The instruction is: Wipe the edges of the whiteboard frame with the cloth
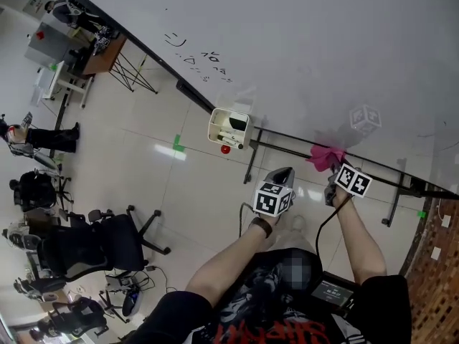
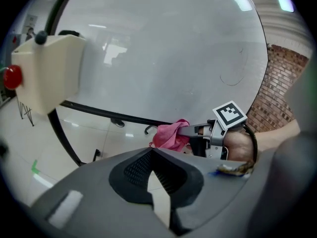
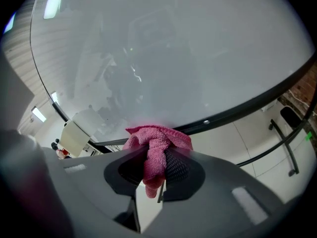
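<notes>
Our right gripper (image 3: 156, 158) is clenched on the pink cloth (image 3: 156, 142), which bunches past its jaw tips at the whiteboard's black lower frame edge (image 3: 238, 113) just ahead. Our left gripper (image 2: 151, 155) is closed on nothing. The cloth lies ahead to its right, and a cream marker box (image 2: 47, 71) sits up to its left.

Whiteboard (image 1: 323, 41): top and right side run out of the head view. Marker scribbles (image 1: 201, 54) on it: too small to read. Pink cloth (image 3: 157, 143): middle buried between the right gripper (image 3: 154, 157) pads. Cream box (image 1: 229, 129) at the board's lower edge: contents indistinct. Clutter beyond the black office chair (image 1: 107, 241): too small to identify.
</notes>
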`<state>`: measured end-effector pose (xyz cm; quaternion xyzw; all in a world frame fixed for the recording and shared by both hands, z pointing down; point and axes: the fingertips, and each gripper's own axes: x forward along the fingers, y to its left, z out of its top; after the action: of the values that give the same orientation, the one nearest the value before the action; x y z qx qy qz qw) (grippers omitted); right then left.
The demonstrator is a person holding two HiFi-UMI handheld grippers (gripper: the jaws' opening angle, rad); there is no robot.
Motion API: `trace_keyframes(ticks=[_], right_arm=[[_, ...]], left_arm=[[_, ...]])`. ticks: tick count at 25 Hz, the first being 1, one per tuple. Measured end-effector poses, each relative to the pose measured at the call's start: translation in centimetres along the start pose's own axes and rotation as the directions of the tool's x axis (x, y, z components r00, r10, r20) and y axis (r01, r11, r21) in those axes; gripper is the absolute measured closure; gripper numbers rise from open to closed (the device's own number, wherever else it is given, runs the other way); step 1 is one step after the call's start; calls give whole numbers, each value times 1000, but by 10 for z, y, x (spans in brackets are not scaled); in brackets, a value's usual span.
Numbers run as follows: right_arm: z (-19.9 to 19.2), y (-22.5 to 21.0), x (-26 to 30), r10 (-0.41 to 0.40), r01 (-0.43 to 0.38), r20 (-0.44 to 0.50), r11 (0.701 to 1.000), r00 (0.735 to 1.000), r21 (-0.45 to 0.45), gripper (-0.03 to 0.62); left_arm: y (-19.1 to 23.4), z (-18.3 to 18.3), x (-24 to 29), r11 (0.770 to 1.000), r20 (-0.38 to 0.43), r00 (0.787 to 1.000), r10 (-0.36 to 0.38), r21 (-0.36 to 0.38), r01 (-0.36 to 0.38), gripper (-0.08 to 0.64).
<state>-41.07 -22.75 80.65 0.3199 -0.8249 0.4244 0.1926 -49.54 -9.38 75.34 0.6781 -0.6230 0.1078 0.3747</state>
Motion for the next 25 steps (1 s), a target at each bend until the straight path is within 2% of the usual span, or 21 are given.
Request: trace_keyframes(ticks=[5,13,18,25], right_arm=[[-17,40,34,15,-15,-9,1000,1000,-14,518],[-39,94,85,-48,46,38,997,998,68,518],[-45,142,128,-12,5,70,996,997,88,518],[-53,189,176,62,-73,95,990,994,123,518]], left_arm=[[57,-10,-21,1000,-2,1000,20,-16,-20,558],[139,-31,-60,996,-61,995,-84,8,85,558],[199,-27,-74,996,-65,994,-92,-6,92,558],[250,-9,-81,994,-49,993,-106,-6,106,558]])
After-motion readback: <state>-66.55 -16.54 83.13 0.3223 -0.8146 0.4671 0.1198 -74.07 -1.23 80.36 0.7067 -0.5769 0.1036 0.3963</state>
